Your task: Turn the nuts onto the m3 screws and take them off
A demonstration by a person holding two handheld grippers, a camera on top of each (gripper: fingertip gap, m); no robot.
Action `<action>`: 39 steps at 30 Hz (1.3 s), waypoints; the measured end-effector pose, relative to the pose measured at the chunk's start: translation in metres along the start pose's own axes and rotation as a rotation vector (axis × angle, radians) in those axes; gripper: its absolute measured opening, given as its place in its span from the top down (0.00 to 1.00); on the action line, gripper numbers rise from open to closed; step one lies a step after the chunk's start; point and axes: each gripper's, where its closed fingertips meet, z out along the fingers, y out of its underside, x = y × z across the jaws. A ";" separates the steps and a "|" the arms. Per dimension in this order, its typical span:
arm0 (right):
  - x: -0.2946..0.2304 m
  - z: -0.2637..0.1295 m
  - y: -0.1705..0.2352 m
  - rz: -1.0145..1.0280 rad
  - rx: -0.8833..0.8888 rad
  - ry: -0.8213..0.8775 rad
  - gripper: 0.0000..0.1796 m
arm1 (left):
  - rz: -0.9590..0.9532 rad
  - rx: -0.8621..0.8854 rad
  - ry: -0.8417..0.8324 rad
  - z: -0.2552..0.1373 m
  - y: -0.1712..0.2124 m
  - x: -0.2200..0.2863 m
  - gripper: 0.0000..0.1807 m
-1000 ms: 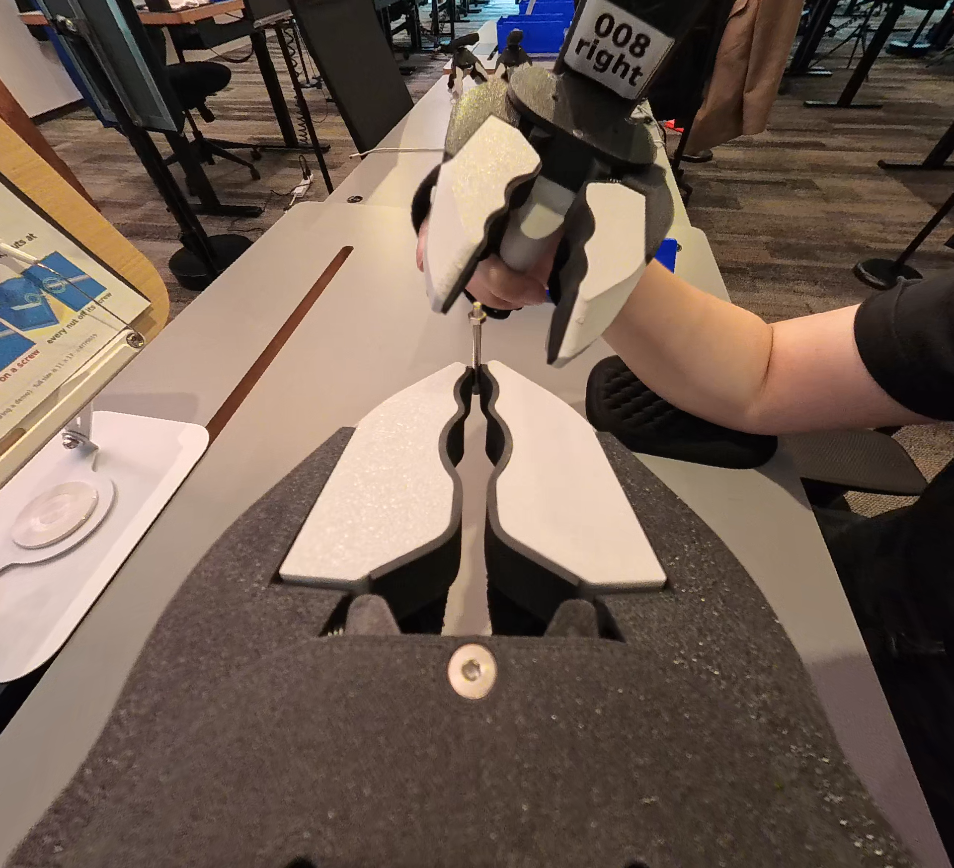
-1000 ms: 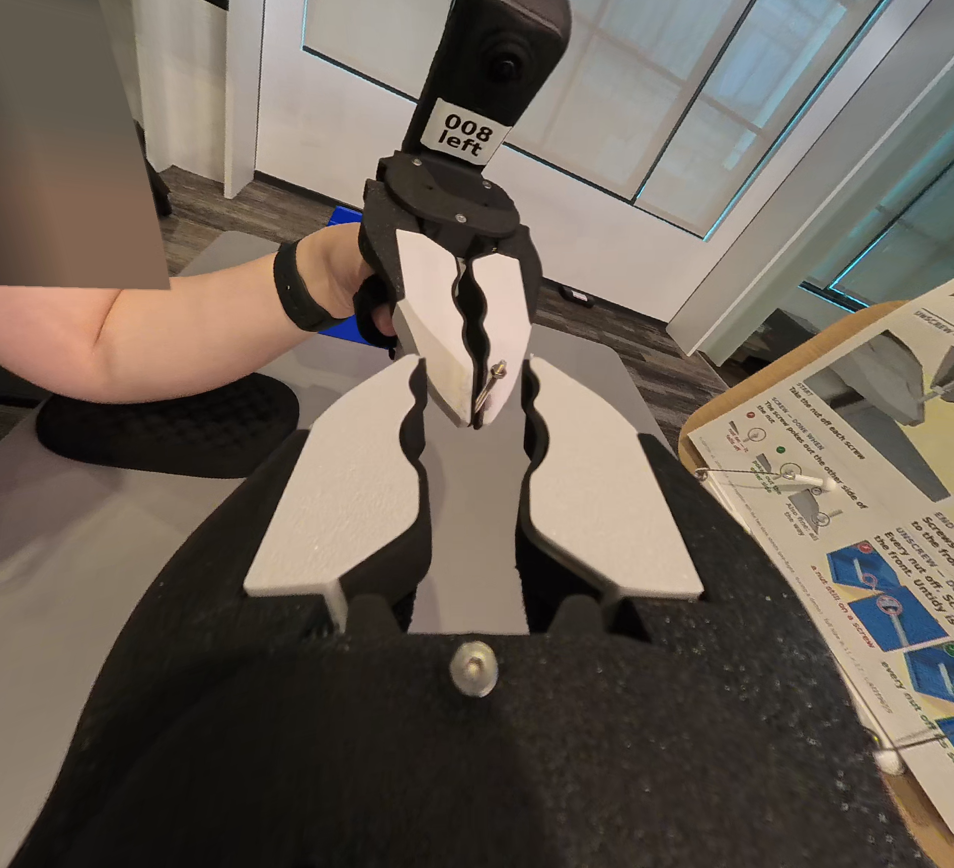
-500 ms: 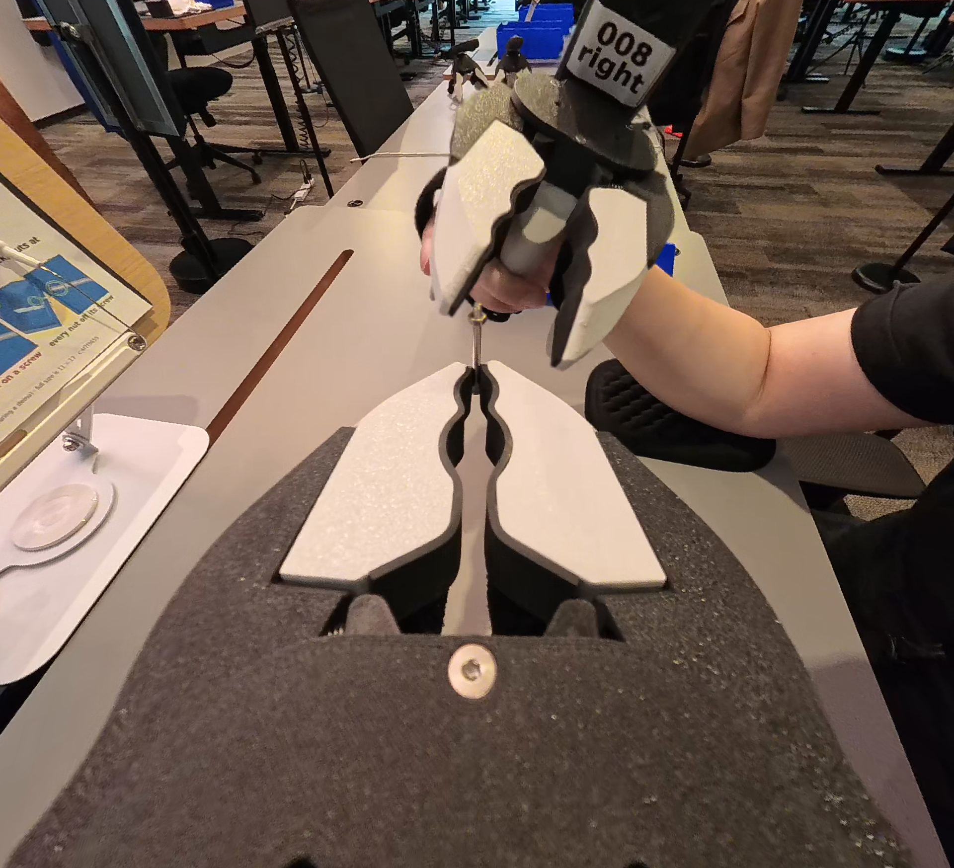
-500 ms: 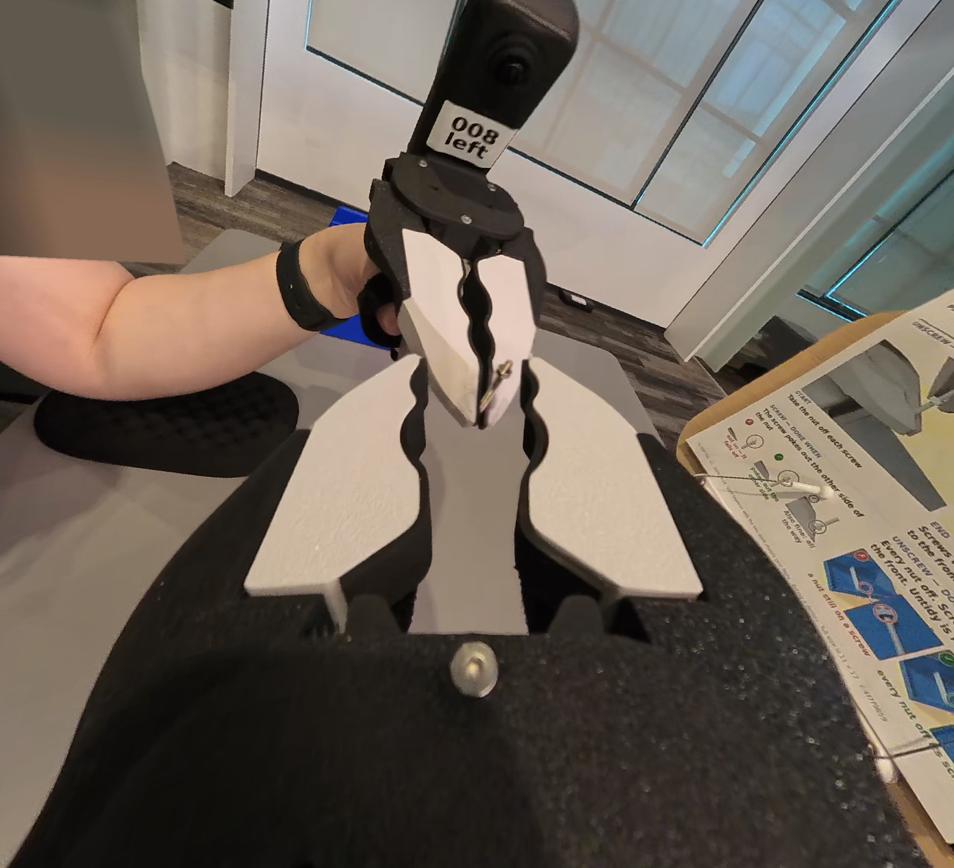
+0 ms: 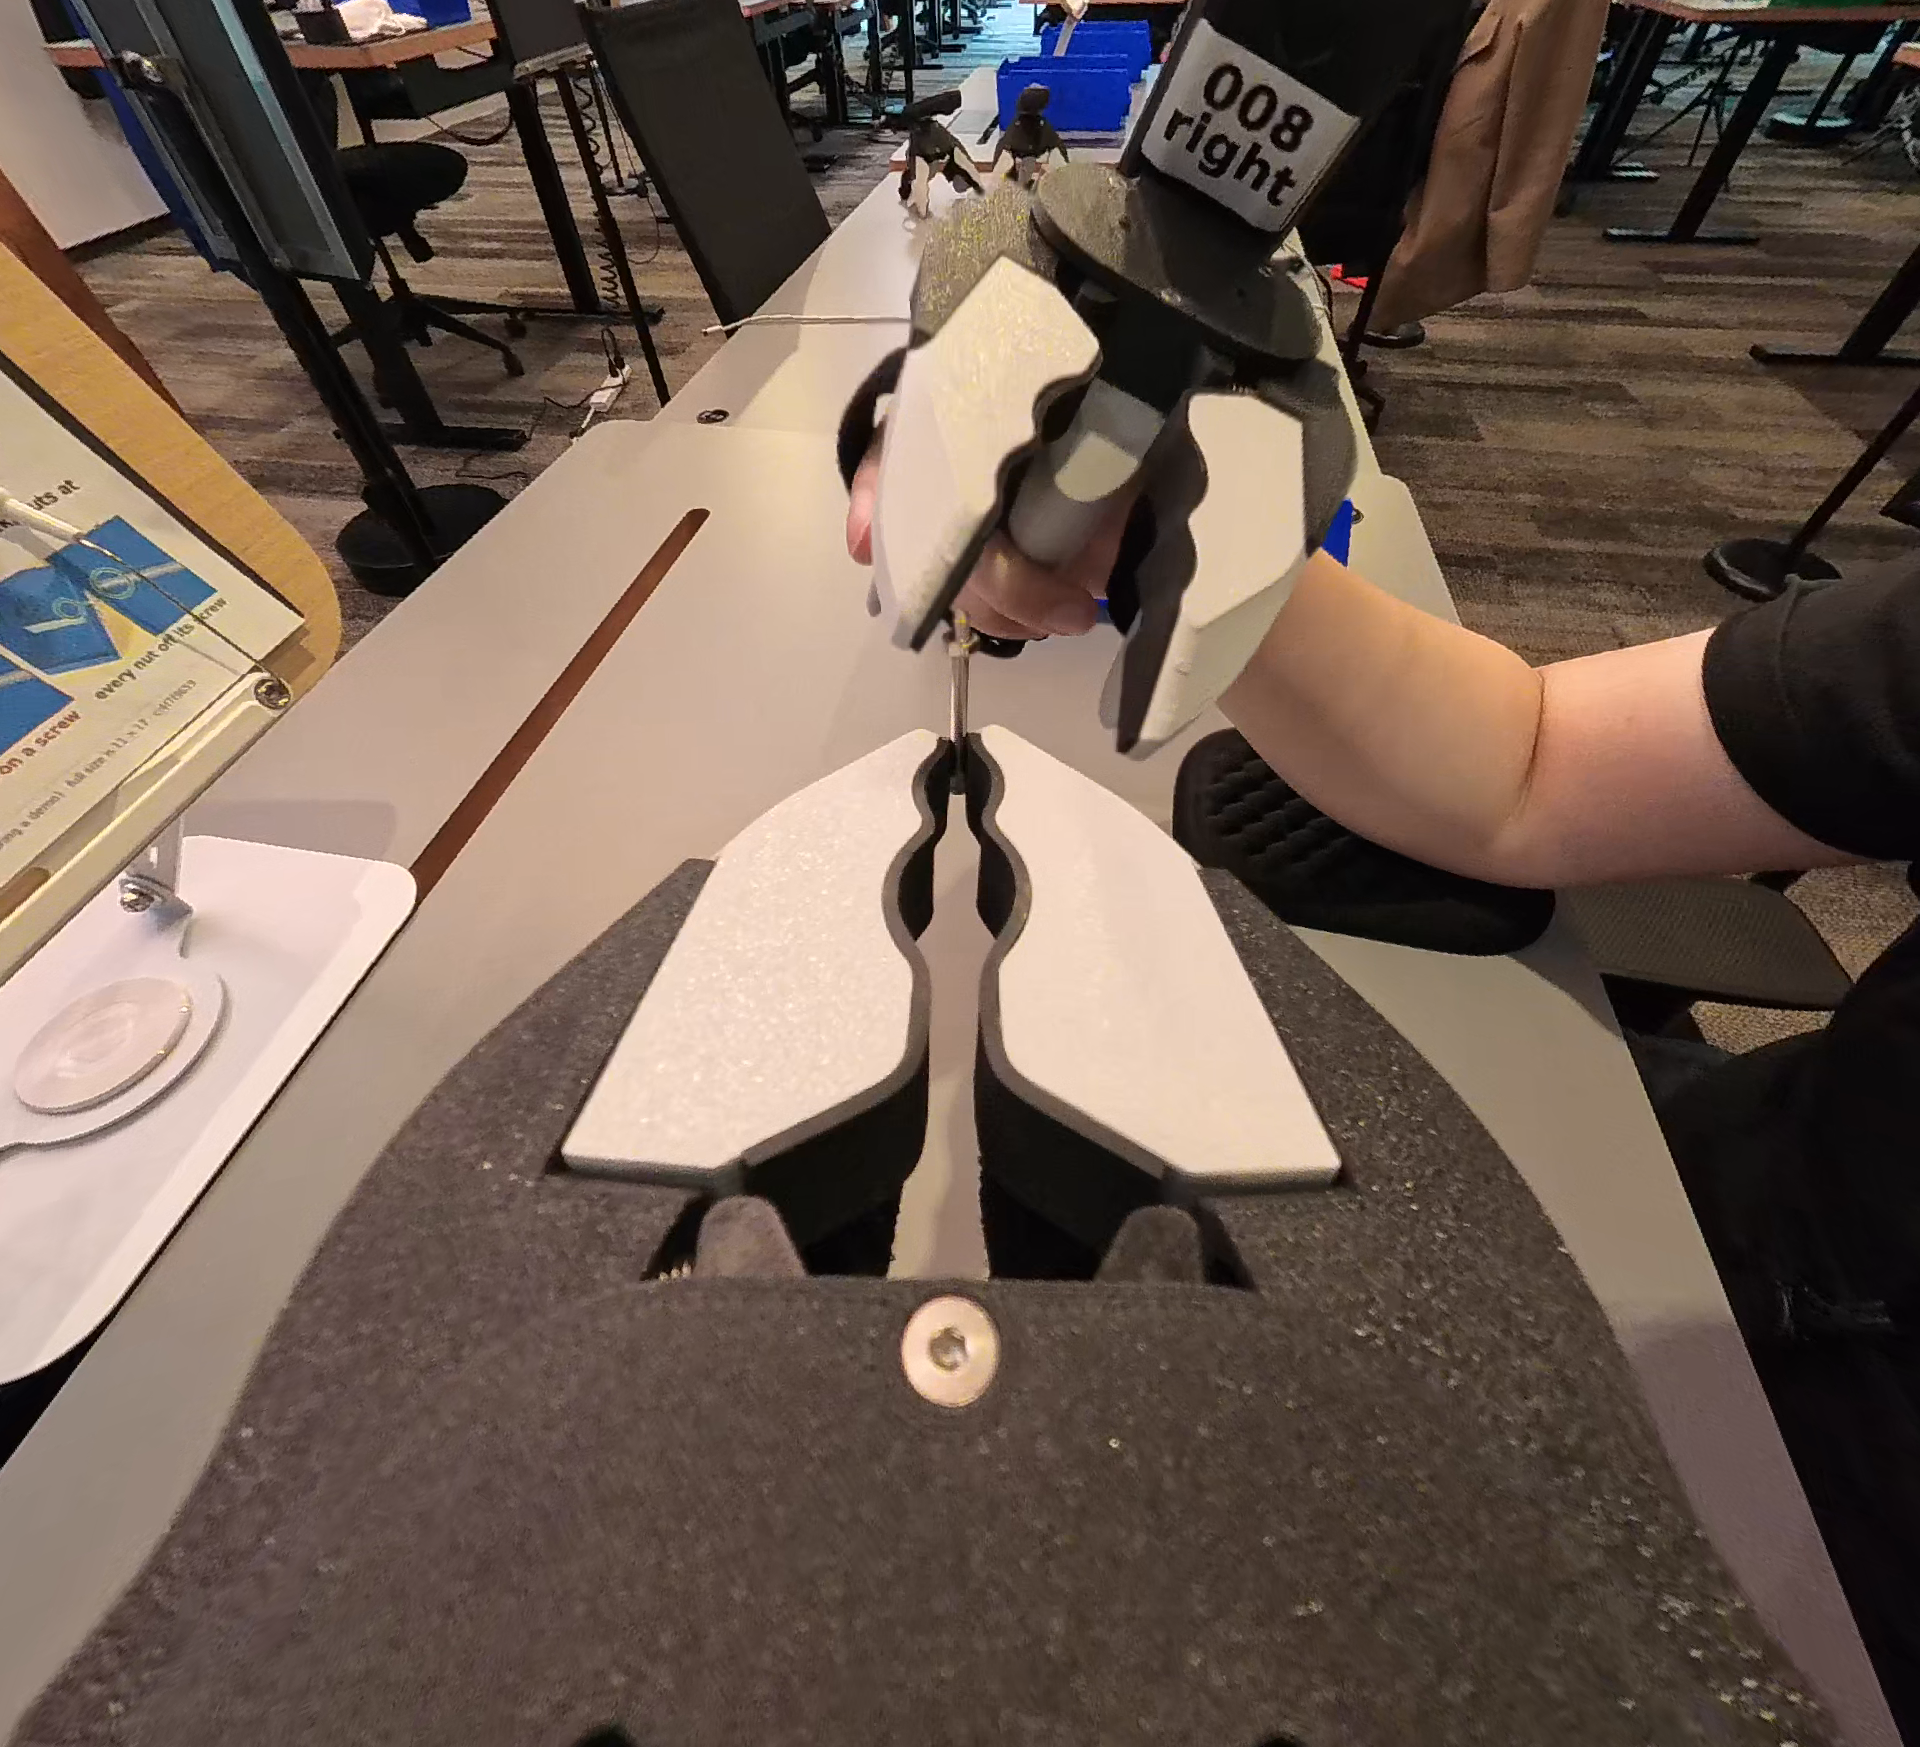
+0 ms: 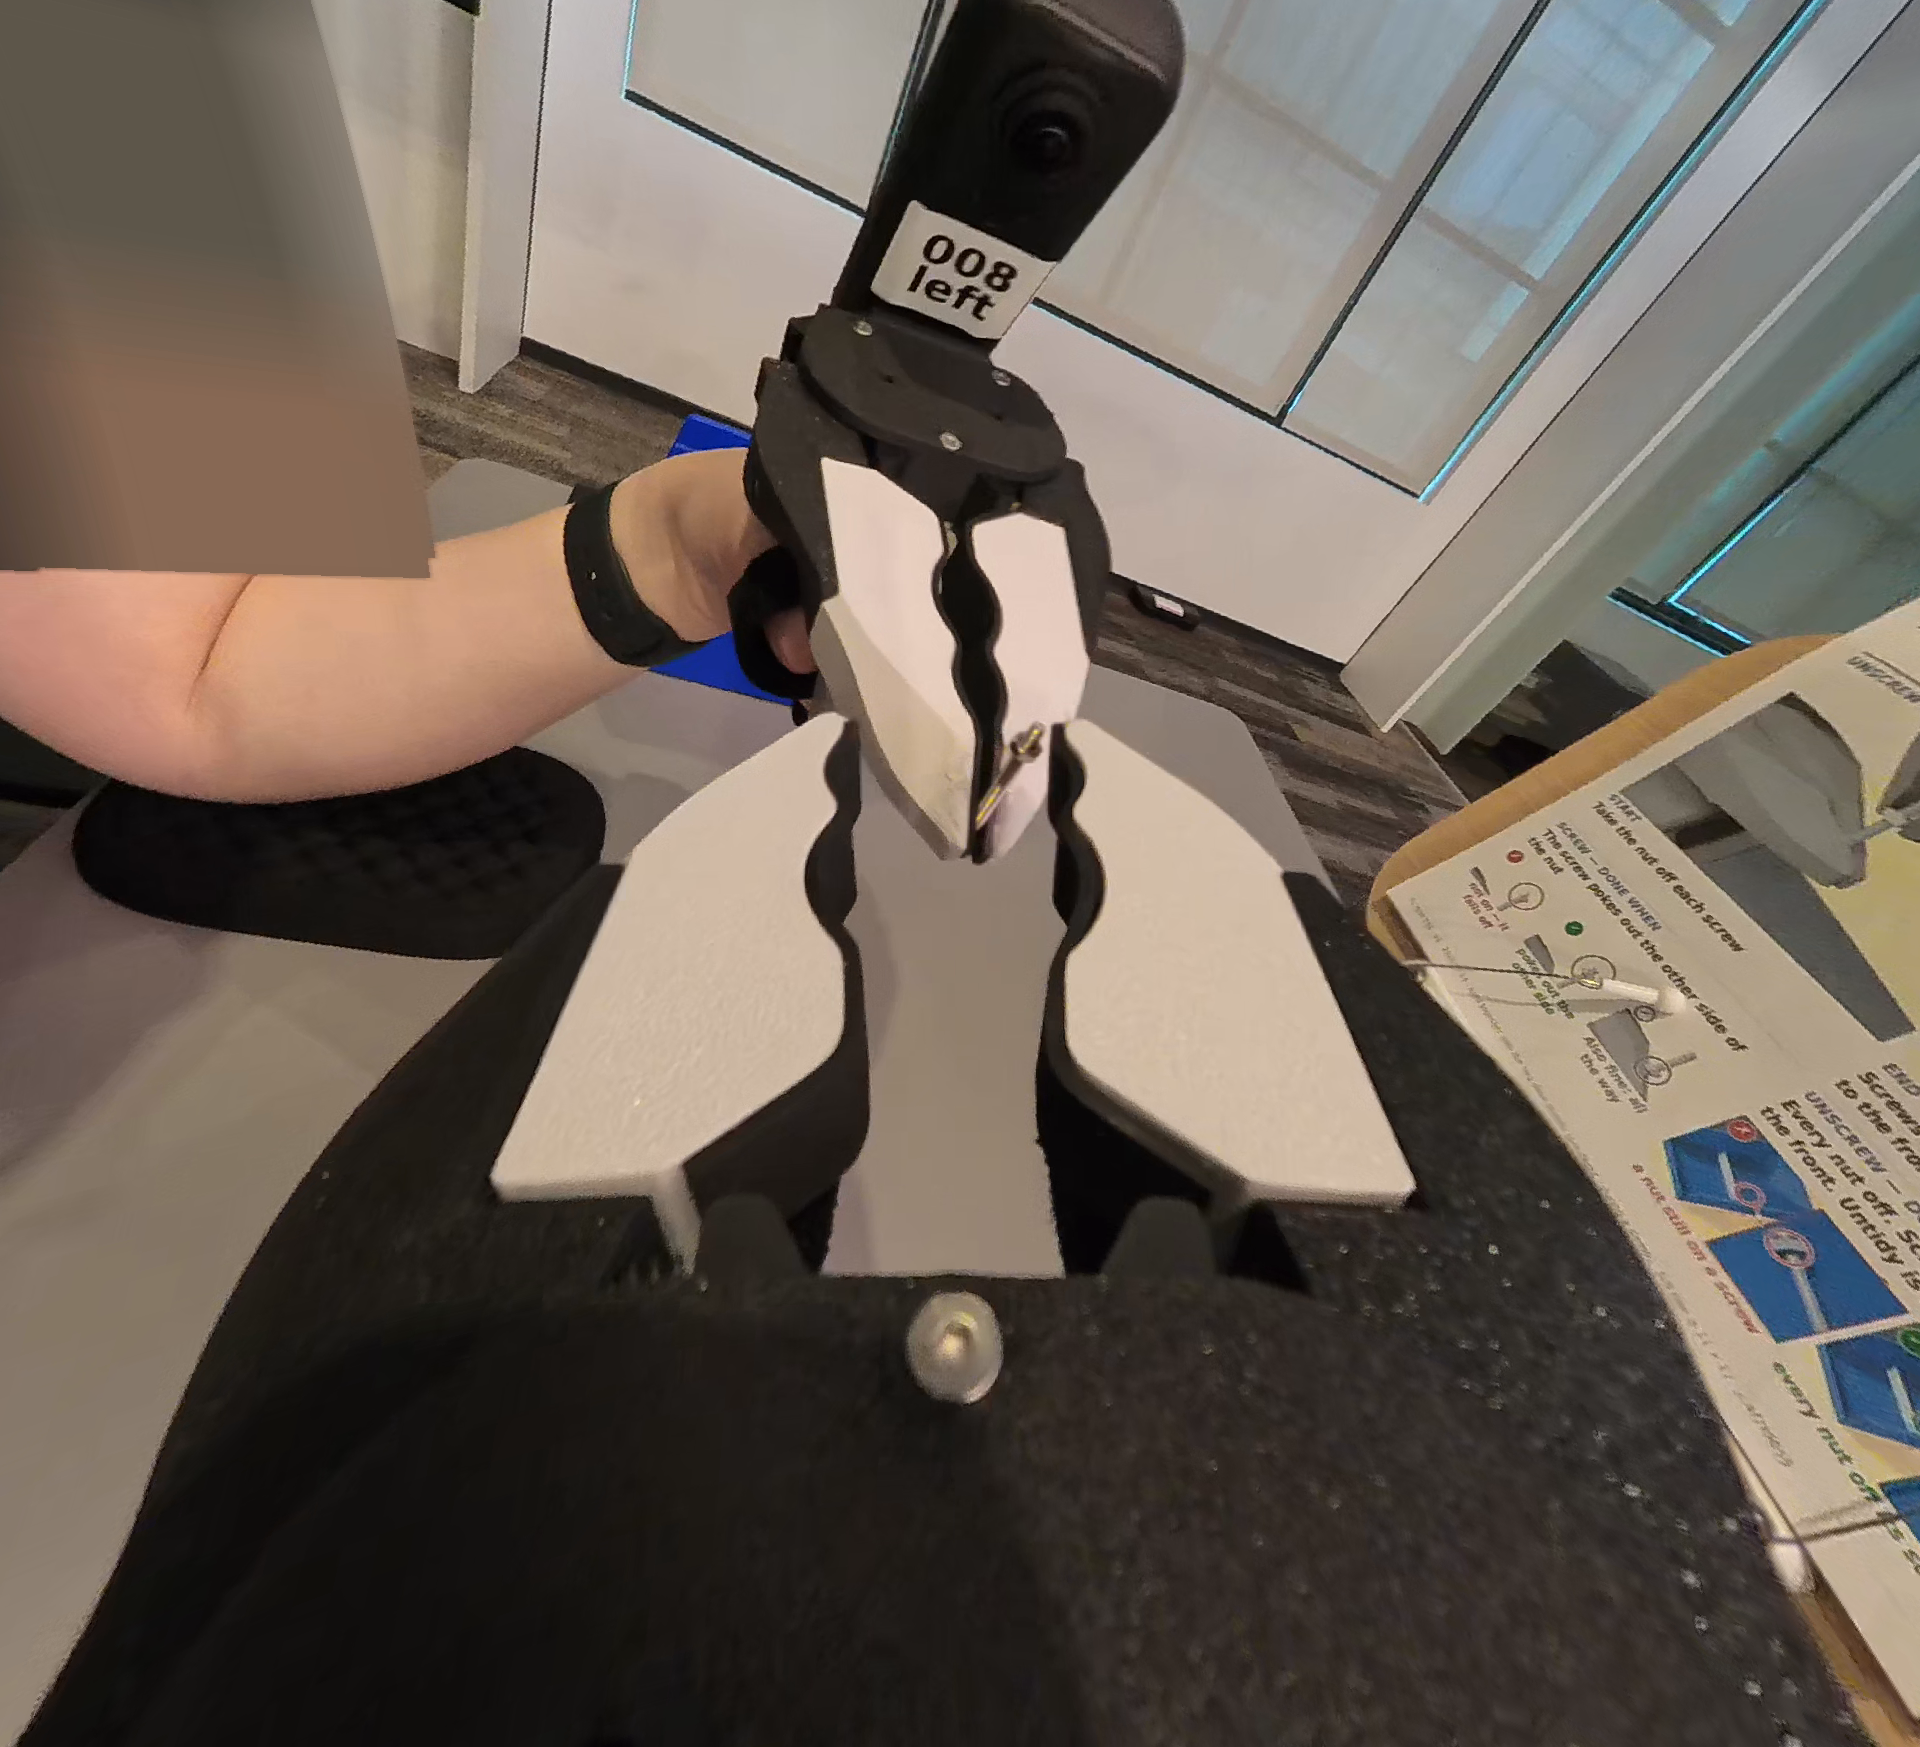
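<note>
In the left wrist view my left gripper (image 5: 961, 747) is shut on a thin metal screw (image 5: 961, 695) that sticks up out of its tips. The screw has a small head or nut at its free end. My right gripper (image 5: 1023, 684) is open just above. One of its fingers (image 5: 971, 461) has its tip beside the screw's top end. In the right wrist view my right gripper (image 6: 956, 741) is open around the tips of the left gripper (image 6: 977, 850). The screw (image 6: 1013, 767) slants up near my right-hand finger (image 6: 1195, 991).
An instruction board (image 5: 135, 637) on a white base (image 5: 260, 949) stands at the table's left; it also shows in the right wrist view (image 6: 1683, 1053). The grey table (image 5: 675, 658) runs ahead. A forearm (image 5: 1455, 741) and a black chair armrest (image 5: 1351, 866) are on the right. The grippers are tip to tip, or close to it.
My right gripper has shifted a little, bringing one fingertip closer to the screw's top end. The left gripper still holds the screw in nearly the same place.
</note>
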 end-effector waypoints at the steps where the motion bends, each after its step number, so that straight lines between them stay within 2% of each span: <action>1: -0.001 0.000 0.001 -0.004 -0.006 -0.005 0.81 | 0.001 -0.002 -0.003 0.000 0.000 -0.001 0.99; 9: 0.005 -0.010 0.001 0.039 0.013 -0.002 0.88 | -0.010 0.007 0.000 -0.002 0.000 -0.002 0.99; 17: 0.009 -0.002 0.006 0.191 0.062 -0.055 0.95 | -0.005 0.013 0.005 -0.001 -0.001 0.000 0.99; 39: 0.008 0.005 0.000 0.284 0.186 -0.119 0.99 | 0.003 0.035 0.008 -0.007 -0.006 0.002 0.99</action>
